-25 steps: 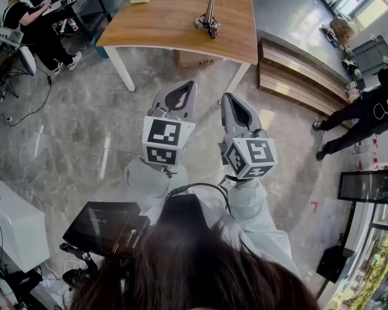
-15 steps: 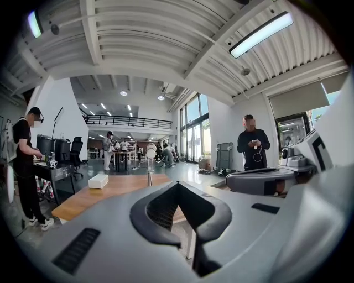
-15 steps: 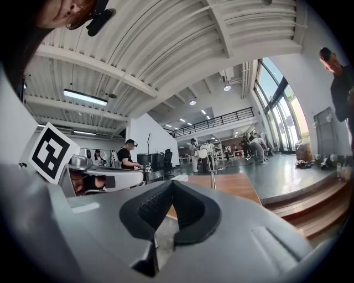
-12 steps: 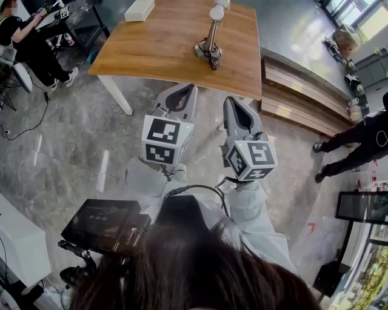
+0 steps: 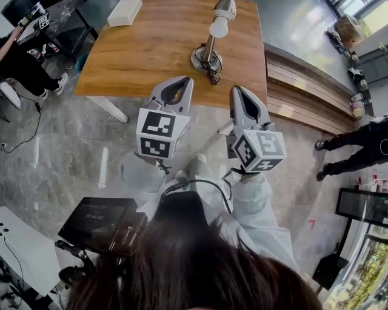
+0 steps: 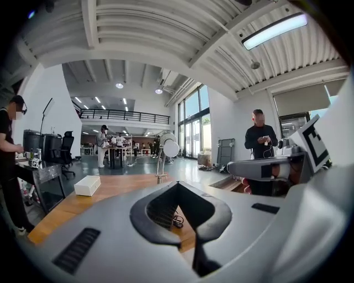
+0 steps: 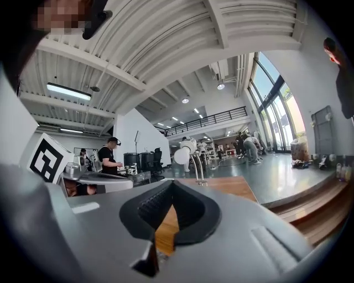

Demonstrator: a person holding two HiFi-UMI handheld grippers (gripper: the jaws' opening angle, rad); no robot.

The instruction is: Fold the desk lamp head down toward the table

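Observation:
The desk lamp (image 5: 212,37) stands upright on the wooden table (image 5: 139,54), its round base (image 5: 205,60) near the table's front edge and its white head (image 5: 222,14) raised above. My left gripper (image 5: 183,79) and right gripper (image 5: 237,89) are both shut and hold nothing. They point at the table side by side, their tips over its near edge, short of the lamp. The left gripper view shows the lamp (image 6: 164,159) ahead beyond my shut jaws. The right gripper view shows the lamp (image 7: 191,157) ahead as well.
A white box (image 5: 124,12) lies at the table's far left. Wooden steps (image 5: 303,82) run along the table's right side. A person in black (image 5: 357,139) stands to the right, another (image 5: 21,57) at the far left. A black device (image 5: 100,223) hangs at my lower left.
The table and lamp have come much nearer in the head view. Both grippers, which were over the grey floor, now reach the table's near edge. Both stay shut.

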